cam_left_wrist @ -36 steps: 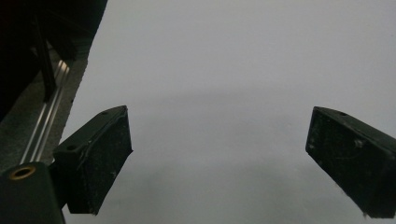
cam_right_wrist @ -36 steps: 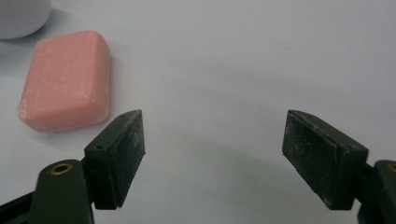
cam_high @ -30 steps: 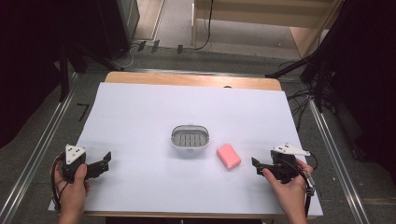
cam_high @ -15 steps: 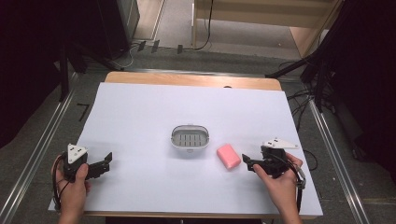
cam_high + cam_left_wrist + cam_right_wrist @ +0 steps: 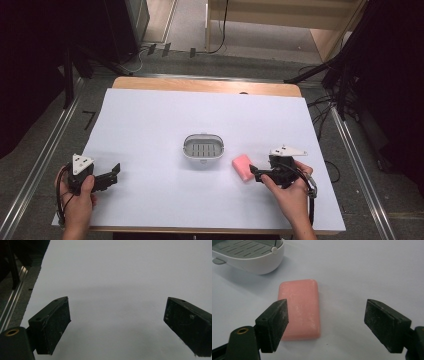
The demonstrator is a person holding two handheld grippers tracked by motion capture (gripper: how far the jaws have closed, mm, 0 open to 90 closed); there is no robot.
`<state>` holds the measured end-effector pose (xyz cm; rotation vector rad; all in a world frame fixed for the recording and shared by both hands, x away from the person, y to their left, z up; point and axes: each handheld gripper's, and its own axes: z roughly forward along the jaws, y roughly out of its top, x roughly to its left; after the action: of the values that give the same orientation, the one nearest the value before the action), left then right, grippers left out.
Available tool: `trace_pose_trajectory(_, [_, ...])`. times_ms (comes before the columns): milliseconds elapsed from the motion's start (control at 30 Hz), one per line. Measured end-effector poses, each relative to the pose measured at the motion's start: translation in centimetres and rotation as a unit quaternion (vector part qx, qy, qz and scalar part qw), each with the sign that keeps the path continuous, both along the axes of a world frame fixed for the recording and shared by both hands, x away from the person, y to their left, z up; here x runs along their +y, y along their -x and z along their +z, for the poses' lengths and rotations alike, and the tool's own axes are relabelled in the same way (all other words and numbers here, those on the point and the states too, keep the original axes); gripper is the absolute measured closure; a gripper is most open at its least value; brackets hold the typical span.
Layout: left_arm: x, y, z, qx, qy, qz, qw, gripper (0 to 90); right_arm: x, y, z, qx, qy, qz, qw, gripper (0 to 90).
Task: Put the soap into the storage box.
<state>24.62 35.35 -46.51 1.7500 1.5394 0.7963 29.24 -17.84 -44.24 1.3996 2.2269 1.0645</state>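
pink soap bar lies flat on the white counter, just right of the white soap dish and a little nearer the person; the two are close but apart. dish sits about mid-counter, has a grey slotted insert, nothing on it.

right gripper is held low by the person's right hand, jaws pointing left toward the soap, tip just beside the bar's near right edge. in the right gripper view the right gripper has its jaws spread wide, nothing pinched. the soap bar lies ahead, off to the left side of the gap; the left jaw overlaps the bar's left edge in the picture, can't tell if it touches. right jaw stands over bare counter, well clear of the bar. corner of the soap dish shows upper left, beyond the soap.

left gripper sits at the near left of the counter in the person's left hand, pointing right, well apart from dish and soap. left gripper view: left gripper jaws spread wide, bare white counter between them, counter edge and a metal rail at the left.

grey three-cornered plate on top of each gripper, cable trailing by each wrist.
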Motion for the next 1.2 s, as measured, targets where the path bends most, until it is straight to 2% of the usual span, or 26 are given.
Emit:
trace_pose_trajectory(500, [0.0,0.0,0.0,0.002,-0.001,-0.003,1.0,7.4,1.9,-0.3,-0.6,0.014,-0.004,0.011,0.9998,20.5])
trace_pose_trajectory(967, [0.0,-0.1,0.0,0.004,0.0,-0.003,1.0,7.4,2.9,-0.4,-1.1,0.022,0.001,0.016,0.9996,20.8])
trace_pose_trajectory(1033, [-0.1,-0.2,0.0,0.01,-0.002,-0.006,0.9999,7.4,2.9,-0.5,-1.1,0.021,0.007,0.019,0.9996,20.9])
trace_pose_trajectory(1133, [-0.1,0.0,0.0,0.001,-0.005,-0.002,1.0,7.4,2.6,-0.5,-0.8,0.027,0.004,0.017,0.9995,20.8])
trace_pose_trajectory(1200, [0.0,0.1,0.0,-0.003,-0.002,0.0,1.0,7.4,2.5,-0.4,-0.5,0.022,0.0,0.015,0.9997,20.9])
